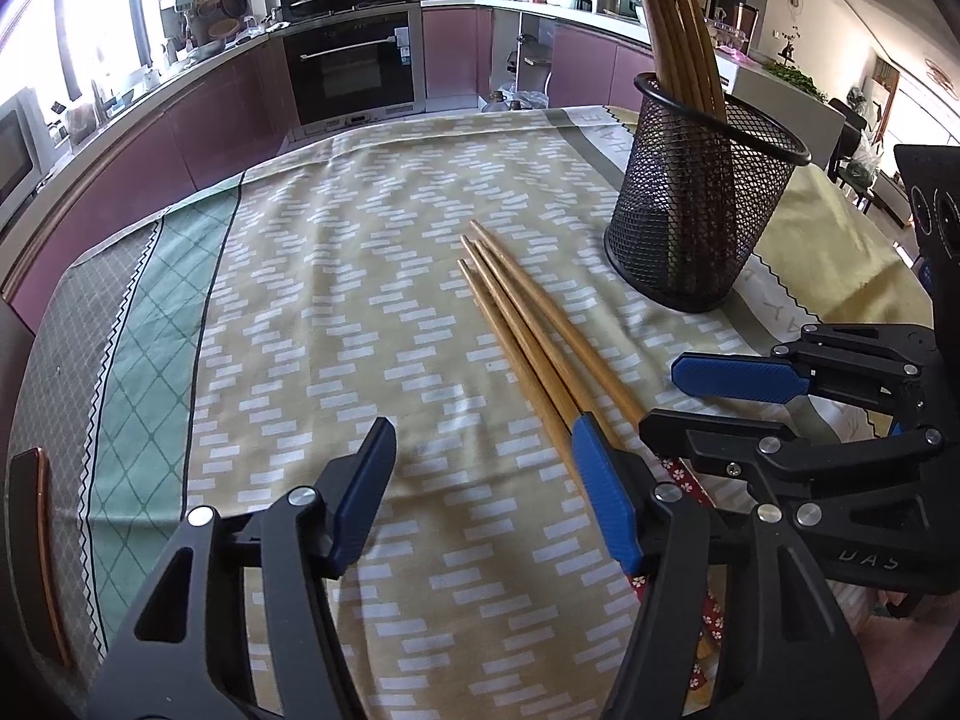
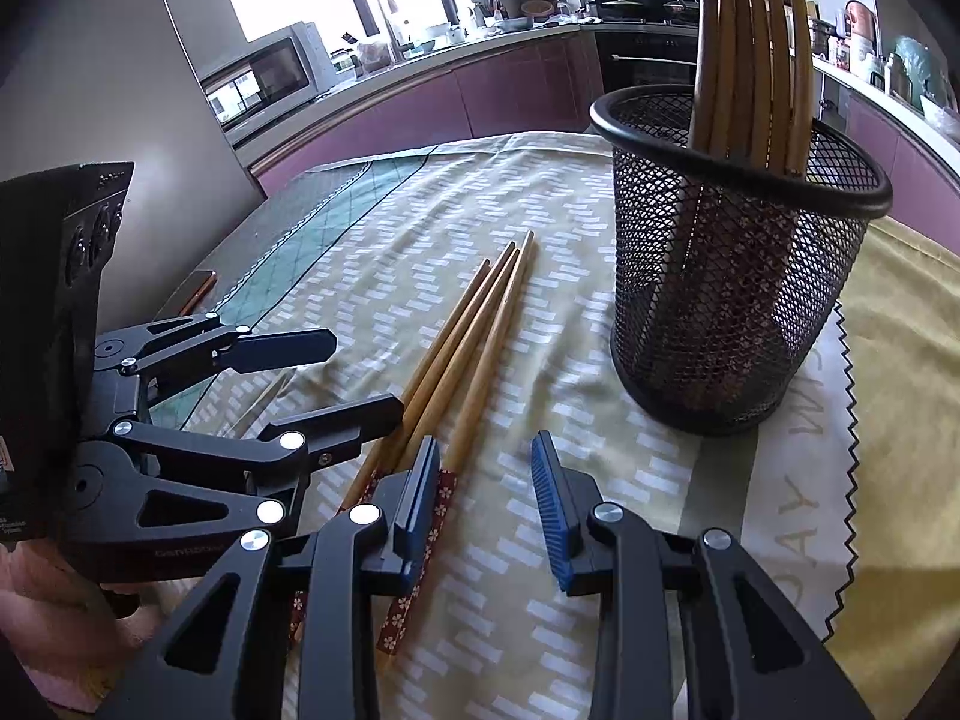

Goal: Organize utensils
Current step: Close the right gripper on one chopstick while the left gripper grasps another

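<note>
Both my jaws are spread wide, nothing gripped. Left gripper (image 1: 480, 492) hangs low over the desk (image 1: 336, 300) w/ its patterned cloth; the loose chopsticks (image 1: 528, 336) lie flat just ahead, and the right-hand blue pad (image 1: 600, 504) covers their near ends, so from the left cam I can't tell touching or just above. Three sticks show here. Their floral-wrapped ends peek out behind that pad, rest hidden under the arm.

Right gripper (image 2: 486, 504) also released, low over the cloth. Chopsticks (image 2: 468, 354) run under and past its left-hand pad (image 2: 420, 504); red flower-print ends stick out below that pad. From the right cam I count approx four tips, bunched, hard to separate. Gap between my right jaws holds only cloth.

Mesh holder (image 2: 726, 276) stands upright ahead and to the right of the right jaws, apart from the loose sticks. More chopsticks (image 2: 750, 48) stand inside it, leaning; tops cut off at frame edge, lower parts only dim through the mesh. From the left cam the holder (image 1: 696, 210) sits ahead-right.

Each gripper sees the other: right one (image 1: 774, 402) at right edge, left one (image 2: 300, 378) at left edge, both partly cut off.
</note>
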The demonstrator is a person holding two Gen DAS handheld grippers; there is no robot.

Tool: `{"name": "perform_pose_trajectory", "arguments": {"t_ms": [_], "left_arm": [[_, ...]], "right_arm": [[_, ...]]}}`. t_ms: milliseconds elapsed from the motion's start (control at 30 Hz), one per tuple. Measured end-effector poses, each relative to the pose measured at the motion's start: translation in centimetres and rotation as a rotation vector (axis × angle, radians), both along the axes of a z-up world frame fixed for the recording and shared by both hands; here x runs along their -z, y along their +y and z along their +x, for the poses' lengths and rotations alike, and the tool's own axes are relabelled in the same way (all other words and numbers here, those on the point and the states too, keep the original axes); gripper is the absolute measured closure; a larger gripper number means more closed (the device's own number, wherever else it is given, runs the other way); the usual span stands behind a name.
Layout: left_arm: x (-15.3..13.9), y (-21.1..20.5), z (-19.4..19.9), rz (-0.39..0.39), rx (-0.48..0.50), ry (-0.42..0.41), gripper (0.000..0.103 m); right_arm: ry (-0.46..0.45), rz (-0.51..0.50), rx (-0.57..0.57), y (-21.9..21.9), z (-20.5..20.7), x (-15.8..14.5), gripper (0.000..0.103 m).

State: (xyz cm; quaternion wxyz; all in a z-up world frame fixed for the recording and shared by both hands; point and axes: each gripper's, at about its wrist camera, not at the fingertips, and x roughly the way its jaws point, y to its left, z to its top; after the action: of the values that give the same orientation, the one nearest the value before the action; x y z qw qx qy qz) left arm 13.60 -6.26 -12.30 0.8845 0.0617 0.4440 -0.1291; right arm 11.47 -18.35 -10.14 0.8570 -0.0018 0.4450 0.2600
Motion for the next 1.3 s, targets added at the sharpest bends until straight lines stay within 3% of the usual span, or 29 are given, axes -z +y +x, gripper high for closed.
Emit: {"name": "perform_pose_trajectory", "arguments": {"t_ms": [333, 533, 700, 900, 1133, 1300], "left_arm": [[0.0, 0.1, 0.4, 0.015, -0.004, 0.008, 0.042], [0.0, 0.5, 1.0, -0.052, -0.001, 0.037, 0.047], [0.2, 0.4, 1.3, -0.044, -0.001, 0.038, 0.046], [0.5, 0.5, 1.4, 0.003, -0.005, 0.043, 0.055], [0.5, 0.8, 1.5, -0.009, -0.009, 0.039, 0.060], [0.4, 0.8, 2.0, -0.017, -0.013, 0.035, 0.072]], "right_arm": [[-0.002, -0.002, -0.001, 0.0, 0.1, 0.1, 0.073], [0.000, 0.004, 0.000, -0.1, 0.1, 0.1, 0.073], [0.002, 0.006, -0.001, -0.3, 0.1, 0.1, 0.073], [0.001, 0.004, -0.001, -0.4, 0.2, 0.1, 0.073], [-0.006, -0.012, -0.007, 0.4, 0.6, 0.0, 0.073], [-0.022, -0.037, -0.005, 1.5, 1.6, 0.1, 0.074]]}}
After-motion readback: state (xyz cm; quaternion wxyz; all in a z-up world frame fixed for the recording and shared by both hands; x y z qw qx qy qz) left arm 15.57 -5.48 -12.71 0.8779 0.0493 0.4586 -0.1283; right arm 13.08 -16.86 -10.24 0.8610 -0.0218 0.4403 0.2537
